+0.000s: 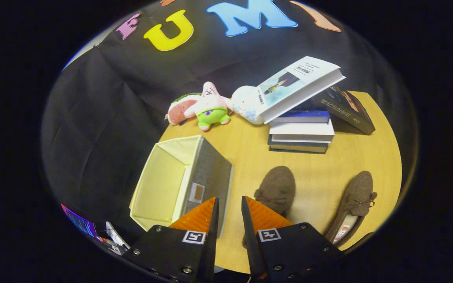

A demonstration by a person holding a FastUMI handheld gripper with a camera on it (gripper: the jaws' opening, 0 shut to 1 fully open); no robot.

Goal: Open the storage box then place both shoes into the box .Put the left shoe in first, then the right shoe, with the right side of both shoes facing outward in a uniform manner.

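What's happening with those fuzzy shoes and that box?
A person is holding tongs above a round wooden table. The tongs are slightly apart and grip nothing. The grey fabric storage box with a cream lining is already open and has no shoes in it. Both brown fuzzy shoes sit on the table: one shoe just ahead of the tongs, the other shoe farther to the side. Neither has been packed yet.

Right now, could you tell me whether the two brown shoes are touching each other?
Apart. The gripper view shows bare table between the nearer shoe, just ahead of the gripper with its jaws slightly parted and empty, and the other shoe.
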